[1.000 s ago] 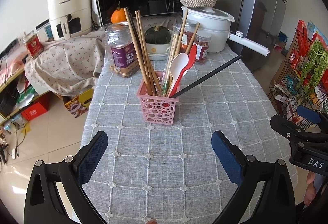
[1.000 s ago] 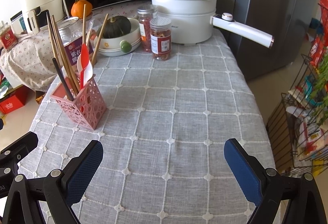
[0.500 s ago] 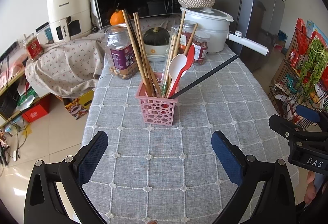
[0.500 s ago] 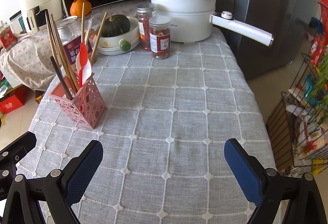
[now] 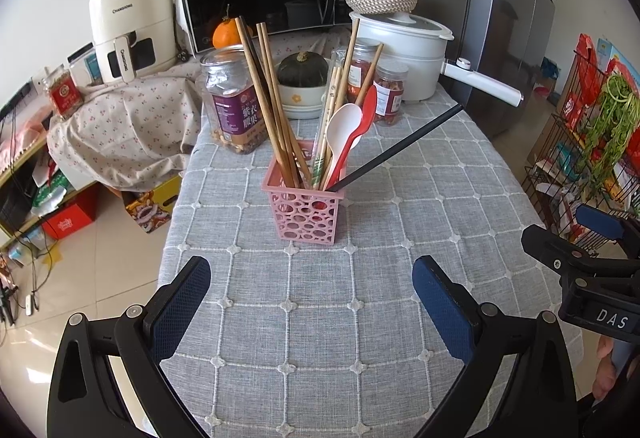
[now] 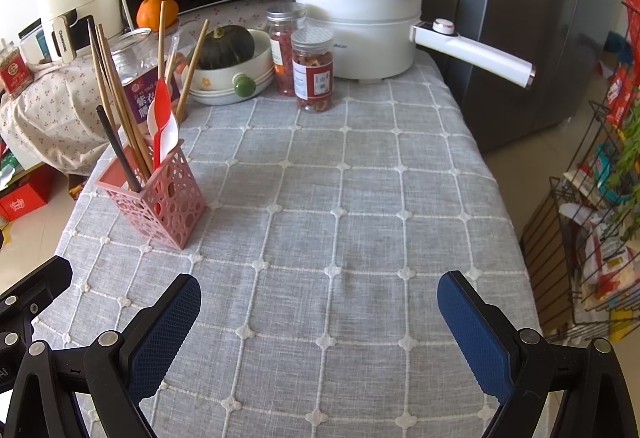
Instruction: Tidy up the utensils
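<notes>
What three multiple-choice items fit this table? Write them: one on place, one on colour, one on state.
1. Where is the long black chopstick?
A. flat on the cloth
B. leaning out of the pink perforated plastic basket
C. in the white pot

2. What colours are the two plastic spoons?
A. white and red
B. blue and green
C. both black

3. How is the left hand-held gripper?
A. shut on a spoon
B. open, holding nothing
C. shut on the basket

B: its lower end sits in the basket.
A: one of each shows.
B: its pads stand wide apart over cloth.
</notes>
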Demonstrator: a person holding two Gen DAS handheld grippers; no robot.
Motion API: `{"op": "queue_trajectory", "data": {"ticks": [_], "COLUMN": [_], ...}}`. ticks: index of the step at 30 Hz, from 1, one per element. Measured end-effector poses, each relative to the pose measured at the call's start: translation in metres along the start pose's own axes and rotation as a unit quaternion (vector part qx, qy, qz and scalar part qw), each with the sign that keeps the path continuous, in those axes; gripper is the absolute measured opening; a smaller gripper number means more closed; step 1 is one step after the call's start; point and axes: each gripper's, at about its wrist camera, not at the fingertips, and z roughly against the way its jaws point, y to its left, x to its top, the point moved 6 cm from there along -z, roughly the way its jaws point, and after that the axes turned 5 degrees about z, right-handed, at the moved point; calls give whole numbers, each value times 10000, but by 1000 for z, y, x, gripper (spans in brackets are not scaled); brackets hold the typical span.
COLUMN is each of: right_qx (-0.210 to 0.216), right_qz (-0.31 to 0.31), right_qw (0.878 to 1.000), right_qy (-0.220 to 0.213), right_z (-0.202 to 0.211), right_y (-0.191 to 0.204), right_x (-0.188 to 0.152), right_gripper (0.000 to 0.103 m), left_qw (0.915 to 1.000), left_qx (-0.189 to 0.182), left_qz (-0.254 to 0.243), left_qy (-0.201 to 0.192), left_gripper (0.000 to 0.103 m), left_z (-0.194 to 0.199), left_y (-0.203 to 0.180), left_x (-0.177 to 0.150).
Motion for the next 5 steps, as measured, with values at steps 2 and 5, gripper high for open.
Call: {"op": "queue_trajectory", "data": {"ticks": [2,5], "right_qx": [3,1], "right_qz": [-3,-5], "right_qw": [10000,10000], "right_qy": [-3,-2], "right_z": [0,0], "right_y": [0,0], "right_x": [0,0], "right_gripper": [98,98], "left_qw": [10000,10000], "left_qx": [-5,-70], "left_qz": [-6,22], "left_qy": [-4,-4], "left_gripper": [102,102], "left_z": [0,0], "left_y": [-1,0], "left_x": [0,0]}}
